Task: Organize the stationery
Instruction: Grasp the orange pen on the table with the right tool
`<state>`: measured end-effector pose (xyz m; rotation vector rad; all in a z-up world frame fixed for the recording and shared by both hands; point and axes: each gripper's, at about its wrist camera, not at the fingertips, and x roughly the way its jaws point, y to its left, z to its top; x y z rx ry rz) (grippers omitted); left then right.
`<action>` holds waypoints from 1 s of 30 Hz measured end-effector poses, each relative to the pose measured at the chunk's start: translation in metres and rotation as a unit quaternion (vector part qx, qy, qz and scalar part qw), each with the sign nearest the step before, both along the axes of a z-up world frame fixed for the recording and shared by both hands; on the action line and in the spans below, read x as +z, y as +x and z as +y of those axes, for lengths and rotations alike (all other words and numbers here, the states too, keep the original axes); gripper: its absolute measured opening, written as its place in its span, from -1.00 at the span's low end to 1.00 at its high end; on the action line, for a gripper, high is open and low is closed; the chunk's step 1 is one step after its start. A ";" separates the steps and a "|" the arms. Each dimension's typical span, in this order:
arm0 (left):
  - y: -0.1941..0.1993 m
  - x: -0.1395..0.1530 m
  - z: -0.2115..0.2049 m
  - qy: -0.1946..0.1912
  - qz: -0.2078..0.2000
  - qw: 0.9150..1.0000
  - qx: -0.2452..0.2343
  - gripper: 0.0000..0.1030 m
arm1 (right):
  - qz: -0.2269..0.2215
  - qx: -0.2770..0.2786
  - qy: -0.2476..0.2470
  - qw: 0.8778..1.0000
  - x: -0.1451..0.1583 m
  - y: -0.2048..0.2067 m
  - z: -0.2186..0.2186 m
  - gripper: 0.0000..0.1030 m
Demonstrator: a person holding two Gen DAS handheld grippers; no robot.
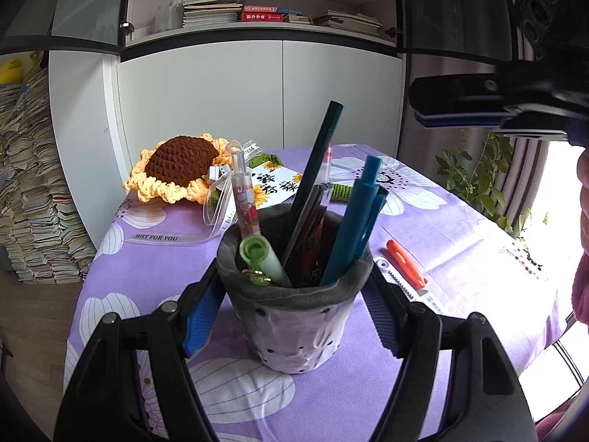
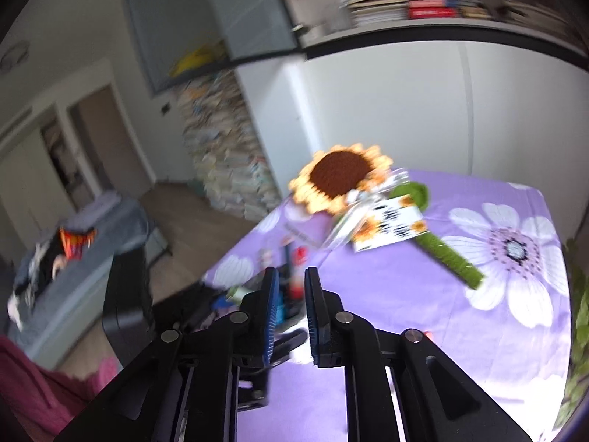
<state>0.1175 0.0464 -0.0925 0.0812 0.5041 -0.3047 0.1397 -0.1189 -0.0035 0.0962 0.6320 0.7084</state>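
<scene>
Left claw [image 1: 292, 316] grips pen cup [image 1: 294, 316]; right claw [image 2: 289, 305] parted, empty; ribbon [image 1: 162, 237] reads "JUST FOR YOU".

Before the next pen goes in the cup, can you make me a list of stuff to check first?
1. Left gripper steadying the pen cup: ok, its blue pads sit against both sides.
2. Cup upright: ok.
3. Room left in the cup: ok, some gaps between the pens, though it looks crowded.
4. Right gripper empty: ok, nothing shows between its narrowly parted pads.
5. Something left to collect: ok, an orange pen lies on the purple tablecloth right of the cup.
6. Whether the white item beside the orange pen is a pen: cannot tell.
</scene>
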 end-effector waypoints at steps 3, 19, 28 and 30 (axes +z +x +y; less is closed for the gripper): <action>0.000 0.000 0.000 0.001 0.000 1.000 0.000 0.40 | 0.043 -0.075 -0.038 0.996 -0.009 0.024 -0.019 -0.19; 0.003 -0.002 0.001 0.004 0.005 1.000 -0.003 0.40 | 0.258 -0.119 -0.127 0.950 -0.109 0.096 -0.026 -0.19; 0.002 -0.002 0.001 0.003 0.005 1.000 -0.003 0.39 | 0.240 -0.110 -0.174 0.949 -0.109 0.102 -0.004 -0.71; 0.002 -0.002 0.001 0.002 0.005 1.000 -0.004 0.39 | 0.241 -0.103 -0.174 0.949 -0.109 0.101 -0.003 -0.71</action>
